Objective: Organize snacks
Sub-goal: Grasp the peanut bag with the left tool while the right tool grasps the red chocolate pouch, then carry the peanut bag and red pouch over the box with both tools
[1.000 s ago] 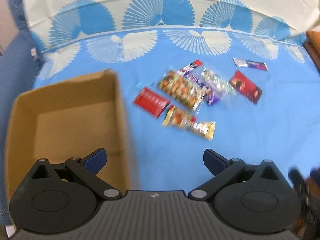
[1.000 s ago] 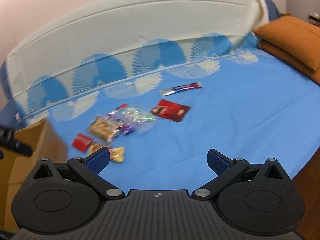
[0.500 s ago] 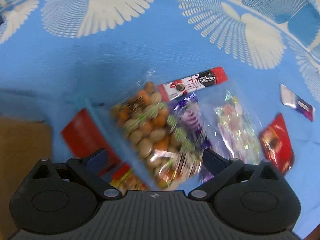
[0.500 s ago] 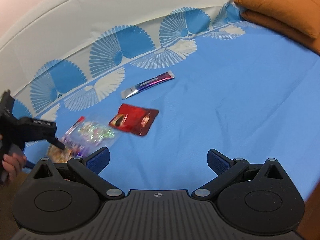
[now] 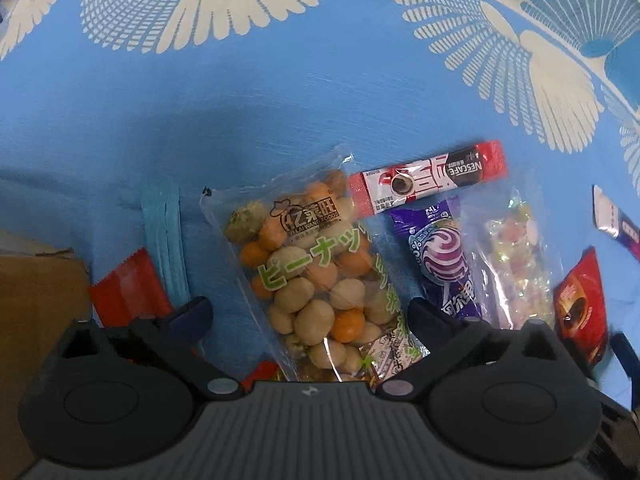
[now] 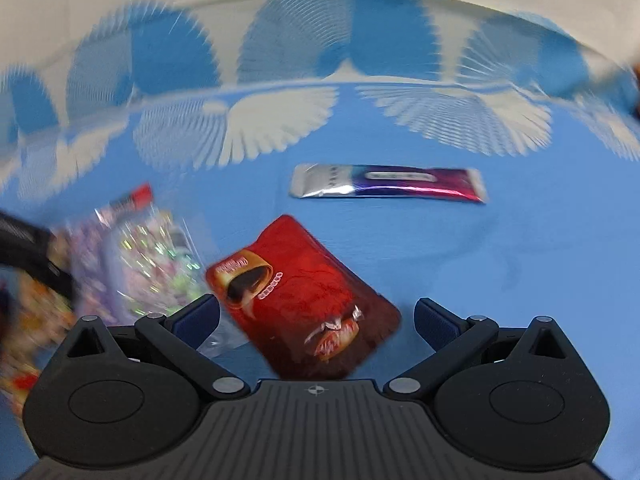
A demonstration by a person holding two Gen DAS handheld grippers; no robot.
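Snack packets lie on a blue bedspread. My left gripper (image 5: 310,312) is open, low over a clear bag of coated peanuts (image 5: 316,280) that lies between its fingers. Beside the bag are a red Nescafe stick (image 5: 432,178), a purple lollipop packet (image 5: 444,258), a clear candy bag (image 5: 516,256) and a red packet (image 5: 128,288). My right gripper (image 6: 316,316) is open over a dark red chocolate pouch (image 6: 300,296). A silver-purple bar (image 6: 388,182) lies beyond it.
A cardboard box (image 5: 36,304) stands at the left edge of the left wrist view. The other gripper (image 6: 32,256) shows at the left of the right wrist view, over the candy bag (image 6: 148,264). The bedspread's white fan-patterned border (image 6: 280,128) runs across the back.
Both grippers have moved forward and down. The left went from over the box to the peanut bag; the right closed in on the red pouch. Both stayed open.
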